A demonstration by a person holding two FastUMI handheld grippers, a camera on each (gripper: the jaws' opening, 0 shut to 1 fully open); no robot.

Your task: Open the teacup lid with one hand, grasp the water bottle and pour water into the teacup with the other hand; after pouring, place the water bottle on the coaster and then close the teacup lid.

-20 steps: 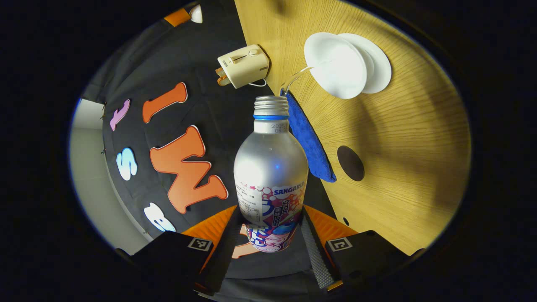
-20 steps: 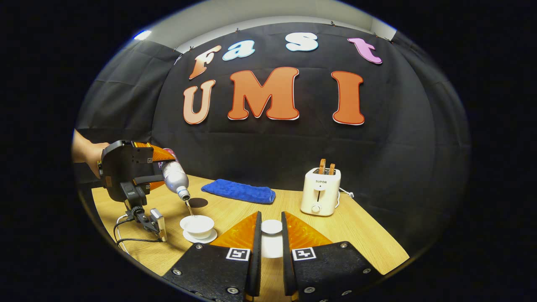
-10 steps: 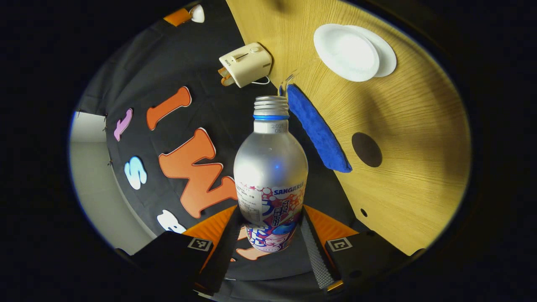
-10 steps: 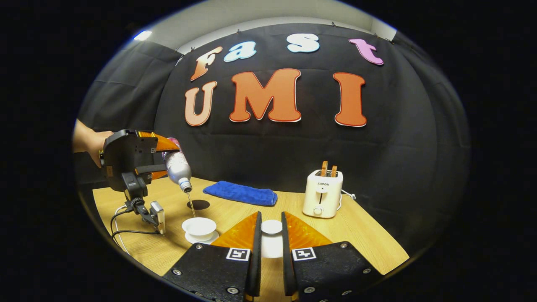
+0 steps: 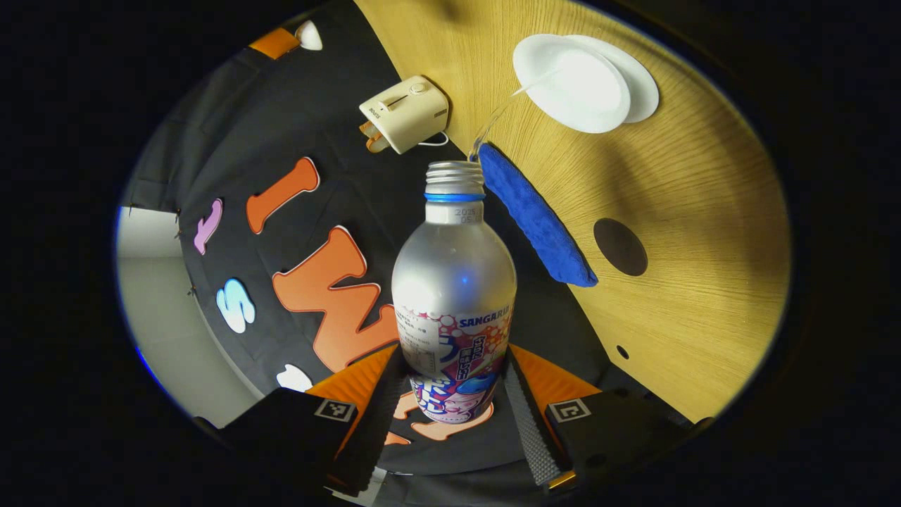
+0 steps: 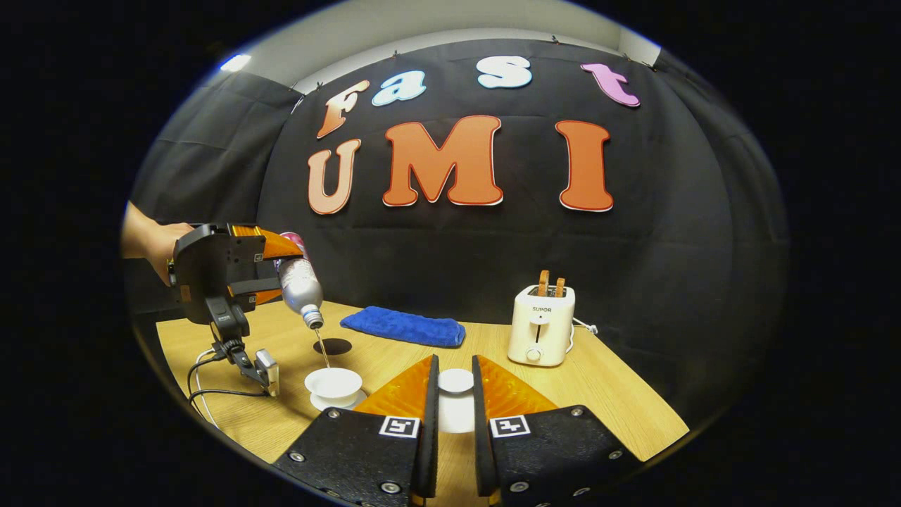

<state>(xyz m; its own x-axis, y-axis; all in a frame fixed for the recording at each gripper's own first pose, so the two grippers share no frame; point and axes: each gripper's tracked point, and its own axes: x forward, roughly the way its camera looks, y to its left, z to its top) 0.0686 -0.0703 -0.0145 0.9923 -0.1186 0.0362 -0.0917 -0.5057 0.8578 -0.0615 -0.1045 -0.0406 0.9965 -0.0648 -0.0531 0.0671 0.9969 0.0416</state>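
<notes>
- The left gripper [image 5: 450,401] has both fingers pressed on the lower, printed part of the water bottle [image 5: 454,282], one on each side.
- The bottle is uncapped, with a bare threaded neck above a blue ring, and it is tipped mouth-down above the table.
- In the right gripper view, a thin stream of water [image 6: 322,348] falls from the bottle mouth into the teacup [image 6: 334,384].
- In the same view, a hand [image 6: 151,243] holds the left gripper from behind, and a cable hangs from it to the table.
- The right gripper [image 6: 450,394] has its two fingers drawn in on the white teacup lid [image 6: 456,381], which sits between the fingertips, raised above the table.
- The teacup stands open on its white saucer [image 6: 352,403], to the left of the right gripper's fingers.
- The round dark coaster [image 5: 620,246] lies bare on the wooden table [image 5: 704,211], between the teacup and the blue folded cloth [image 5: 535,218].
- A cream toaster [image 6: 540,325] with two slices standing up in it sits farther right, near the black wall.
</notes>
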